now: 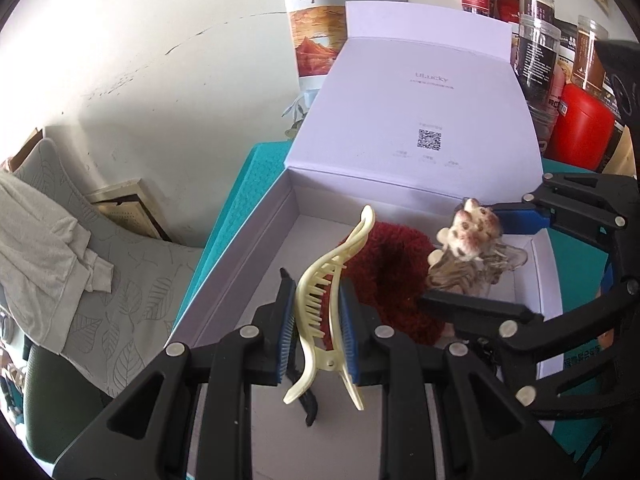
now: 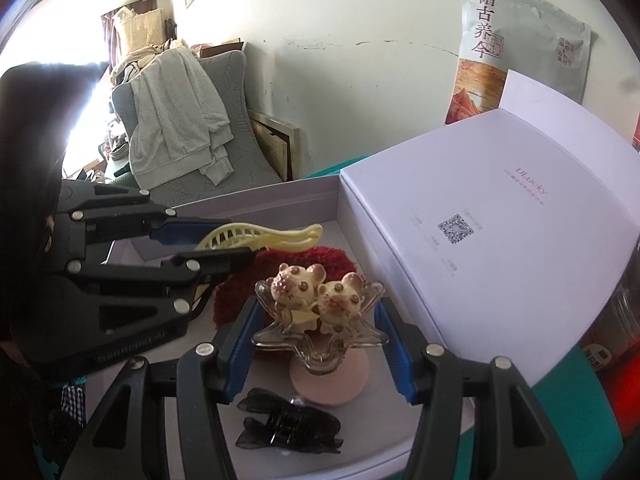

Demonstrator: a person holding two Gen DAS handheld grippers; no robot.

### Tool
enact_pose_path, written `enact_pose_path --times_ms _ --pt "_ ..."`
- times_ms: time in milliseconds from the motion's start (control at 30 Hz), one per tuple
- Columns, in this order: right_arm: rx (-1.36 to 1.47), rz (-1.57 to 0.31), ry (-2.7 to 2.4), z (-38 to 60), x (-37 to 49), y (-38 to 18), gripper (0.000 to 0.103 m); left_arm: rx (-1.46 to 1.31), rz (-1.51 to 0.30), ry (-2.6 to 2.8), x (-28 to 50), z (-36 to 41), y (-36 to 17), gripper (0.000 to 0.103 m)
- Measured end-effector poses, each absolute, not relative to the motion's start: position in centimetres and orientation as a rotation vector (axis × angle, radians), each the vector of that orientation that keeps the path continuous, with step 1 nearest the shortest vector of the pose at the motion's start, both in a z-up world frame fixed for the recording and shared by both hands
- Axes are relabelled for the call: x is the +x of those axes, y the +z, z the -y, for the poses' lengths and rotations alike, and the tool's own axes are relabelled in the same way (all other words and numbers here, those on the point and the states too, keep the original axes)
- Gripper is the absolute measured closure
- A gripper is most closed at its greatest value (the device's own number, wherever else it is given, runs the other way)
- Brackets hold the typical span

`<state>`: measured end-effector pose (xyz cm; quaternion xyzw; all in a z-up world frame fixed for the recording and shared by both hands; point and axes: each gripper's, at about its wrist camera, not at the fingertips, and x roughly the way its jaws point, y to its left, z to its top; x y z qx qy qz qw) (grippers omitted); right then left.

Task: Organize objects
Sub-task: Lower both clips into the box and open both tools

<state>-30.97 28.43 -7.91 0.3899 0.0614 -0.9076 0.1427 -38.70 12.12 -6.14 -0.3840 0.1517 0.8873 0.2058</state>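
The left gripper [image 1: 316, 320] pinched a cream claw clip [image 1: 326, 300]; the right gripper [image 2: 320, 316] clasped a mouse-topped clear clip [image 2: 318, 308], both over the box [image 1: 224, 268]. Released carelessly, either might snag the near red scrunchie [image 1: 394, 276] and tumble out.

Both views are wrist fisheyes, each looking forward and steeply down along its own fingers, close over the open white box [image 1: 224, 280]. The left wrist view sits at the box's near left and faces the raised lid [image 1: 420, 112] and wall; the right gripper [image 1: 480, 260] enters from its right. The right wrist view looks from the other side; the left gripper [image 2: 224, 246] enters from its left. Shared: box interior, lid, red scrunchie [image 2: 308, 260], wall.
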Motion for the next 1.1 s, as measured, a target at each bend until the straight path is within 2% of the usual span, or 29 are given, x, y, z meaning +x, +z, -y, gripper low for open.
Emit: enact_pose_path --times_ms 733,833,967,1100 --pt "1.21 -0.179 -2.633 -29.4 -31.9 -10.3 0.045 -1.122 -0.441 2.432 -41.3 -13.2 -7.7 0.082" --pt "1.217 -0.175 -2.632 -29.5 -31.8 -10.2 0.045 -1.124 -0.456 2.453 -41.1 -13.0 -7.7 0.08" --pt "1.216 -0.203 -2.644 -29.5 -31.7 -10.0 0.042 -1.116 -0.495 2.481 -40.6 -13.1 -7.6 0.072" --pt "1.209 -0.232 -2.652 -29.4 -31.5 -9.6 0.041 -1.137 -0.466 2.485 -40.6 -12.7 -7.5 0.068"
